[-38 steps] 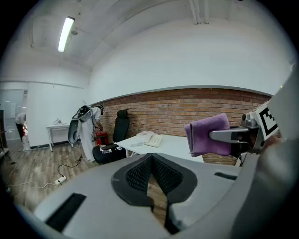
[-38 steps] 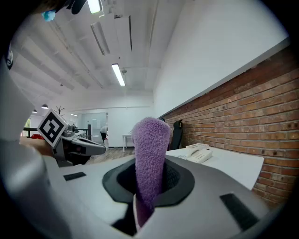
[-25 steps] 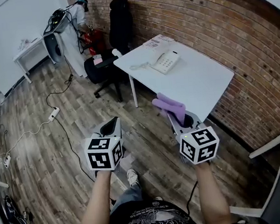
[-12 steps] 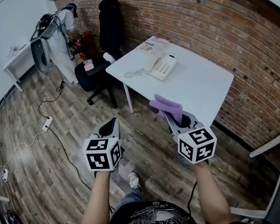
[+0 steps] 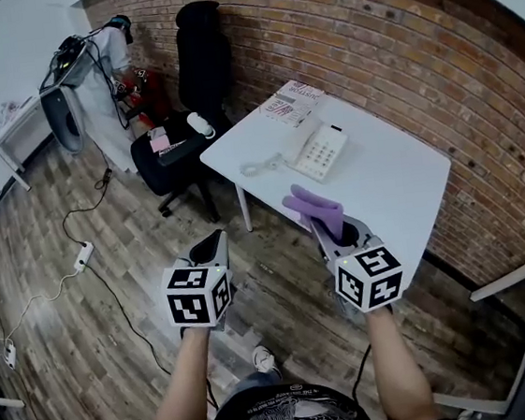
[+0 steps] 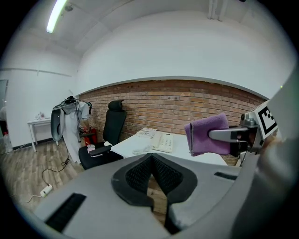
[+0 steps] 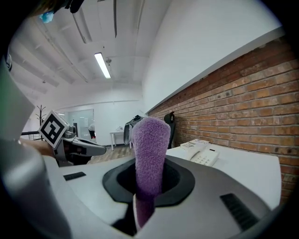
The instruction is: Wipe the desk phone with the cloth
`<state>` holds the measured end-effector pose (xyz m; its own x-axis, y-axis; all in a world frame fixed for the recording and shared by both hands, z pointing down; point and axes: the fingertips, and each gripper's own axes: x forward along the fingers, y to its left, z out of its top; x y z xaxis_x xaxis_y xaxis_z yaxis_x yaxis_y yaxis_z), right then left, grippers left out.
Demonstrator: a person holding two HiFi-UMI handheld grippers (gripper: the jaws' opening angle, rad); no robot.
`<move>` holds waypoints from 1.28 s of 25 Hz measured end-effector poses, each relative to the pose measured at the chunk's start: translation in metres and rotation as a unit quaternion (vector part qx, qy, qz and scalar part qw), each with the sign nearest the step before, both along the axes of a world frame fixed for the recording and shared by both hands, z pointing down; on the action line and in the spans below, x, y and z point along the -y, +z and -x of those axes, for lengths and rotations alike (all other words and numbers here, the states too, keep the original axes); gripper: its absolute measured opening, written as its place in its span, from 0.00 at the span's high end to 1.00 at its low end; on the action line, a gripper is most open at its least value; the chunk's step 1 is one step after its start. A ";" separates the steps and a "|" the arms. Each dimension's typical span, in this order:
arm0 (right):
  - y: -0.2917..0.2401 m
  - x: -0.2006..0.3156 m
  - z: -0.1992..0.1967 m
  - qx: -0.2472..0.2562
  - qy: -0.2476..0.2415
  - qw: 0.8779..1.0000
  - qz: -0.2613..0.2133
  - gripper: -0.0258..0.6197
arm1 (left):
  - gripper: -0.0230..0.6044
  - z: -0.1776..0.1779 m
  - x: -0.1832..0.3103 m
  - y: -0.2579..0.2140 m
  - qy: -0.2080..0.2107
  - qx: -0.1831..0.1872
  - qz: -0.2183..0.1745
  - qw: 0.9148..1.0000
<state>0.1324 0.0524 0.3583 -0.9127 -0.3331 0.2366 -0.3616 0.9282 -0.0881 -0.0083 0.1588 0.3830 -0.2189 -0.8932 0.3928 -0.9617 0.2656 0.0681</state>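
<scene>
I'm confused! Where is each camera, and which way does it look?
Head view: on the person's head, looking down at both forearms, left tongs, right tongs, white table.
Left gripper view: on the left tongs, shut, facing the desk phone.
Right gripper view: on the right tongs, gripping the purple cloth.
All share the desk phone.

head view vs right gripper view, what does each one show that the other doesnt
Only the head view shows the power strip on the floor, the person's shoe and the marker cube of the right gripper. Only the right gripper view shows the ceiling light and, close up, its jaws shut on the cloth. Both show the purple cloth, the phone on the white table, the brick wall and the left gripper.
</scene>
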 end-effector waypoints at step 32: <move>0.020 0.167 0.048 -0.017 0.114 0.993 0.001 0.90 | 0.95 0.068 0.178 0.037 0.115 -0.007 0.027 0.993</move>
